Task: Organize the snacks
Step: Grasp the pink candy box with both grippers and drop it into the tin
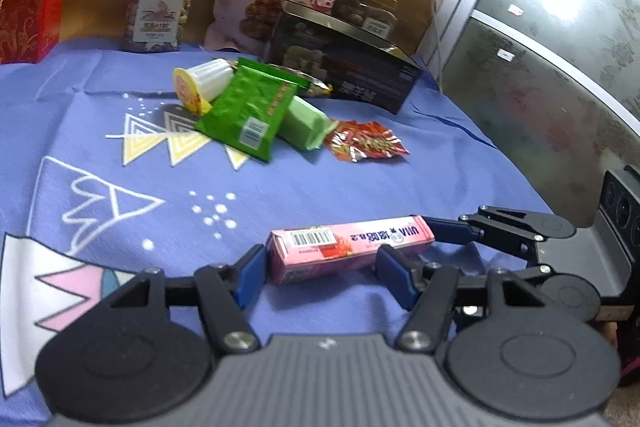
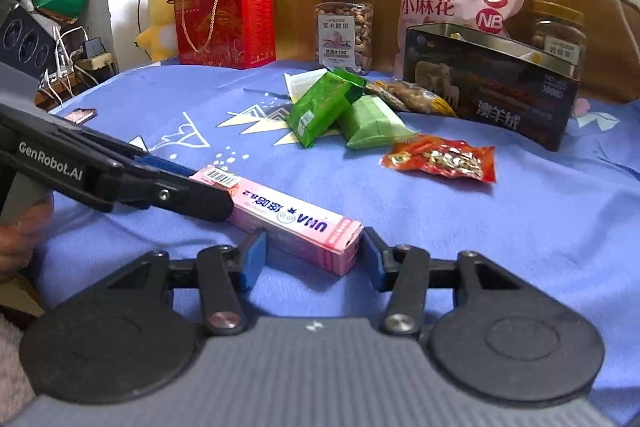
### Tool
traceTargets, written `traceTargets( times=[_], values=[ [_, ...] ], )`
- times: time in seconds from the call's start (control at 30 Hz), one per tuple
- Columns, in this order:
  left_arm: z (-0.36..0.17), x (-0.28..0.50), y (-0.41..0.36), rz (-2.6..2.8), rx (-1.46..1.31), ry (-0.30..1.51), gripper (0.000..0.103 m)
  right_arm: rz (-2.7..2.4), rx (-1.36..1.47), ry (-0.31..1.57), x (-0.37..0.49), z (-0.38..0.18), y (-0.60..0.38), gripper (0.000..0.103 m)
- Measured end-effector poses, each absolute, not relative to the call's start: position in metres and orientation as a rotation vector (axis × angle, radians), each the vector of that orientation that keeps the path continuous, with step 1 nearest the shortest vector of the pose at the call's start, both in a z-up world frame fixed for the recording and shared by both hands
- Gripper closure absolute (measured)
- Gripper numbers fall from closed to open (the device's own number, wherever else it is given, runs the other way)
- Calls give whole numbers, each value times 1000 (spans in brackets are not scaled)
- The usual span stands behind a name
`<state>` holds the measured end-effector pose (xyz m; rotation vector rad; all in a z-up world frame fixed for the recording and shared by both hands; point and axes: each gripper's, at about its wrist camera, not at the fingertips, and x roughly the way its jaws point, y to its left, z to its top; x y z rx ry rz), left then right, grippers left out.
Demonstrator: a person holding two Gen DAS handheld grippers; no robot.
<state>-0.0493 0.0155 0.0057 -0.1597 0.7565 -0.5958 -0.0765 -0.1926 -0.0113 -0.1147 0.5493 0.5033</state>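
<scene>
1. Blue patterned cloth (image 2: pixel 440 235) covers the surface, with a wood panel behind.
2. One pink carton (image 2: pixel 288 223) lies flat between both grippers.
3. Left gripper (image 1: pixel 320 267) and right gripper (image 2: pixel 314 253) each straddle one end, pads apart, not squeezing, probably to lift it level.
4. Beyond them: two nut jars, two green packets (image 2: pixel 320 107), one black box (image 2: pixel 492 87).

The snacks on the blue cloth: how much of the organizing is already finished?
Little looks done. Both grippers, left and right, straddle the pink box, which lies on the cloth. The green packets and red packet lie loose beside the dark box.
</scene>
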Motion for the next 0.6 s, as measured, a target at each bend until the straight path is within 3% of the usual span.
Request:
traceTargets(
  times=[0.33,0.6],
  values=[
    [13,-46,-8,-715,-156,756,42,433,-74,545,-92,-11,-221,49],
    [73,11,-49,-701,-39,599,42,369,-79,389,-38,32,-245,49]
  ],
)
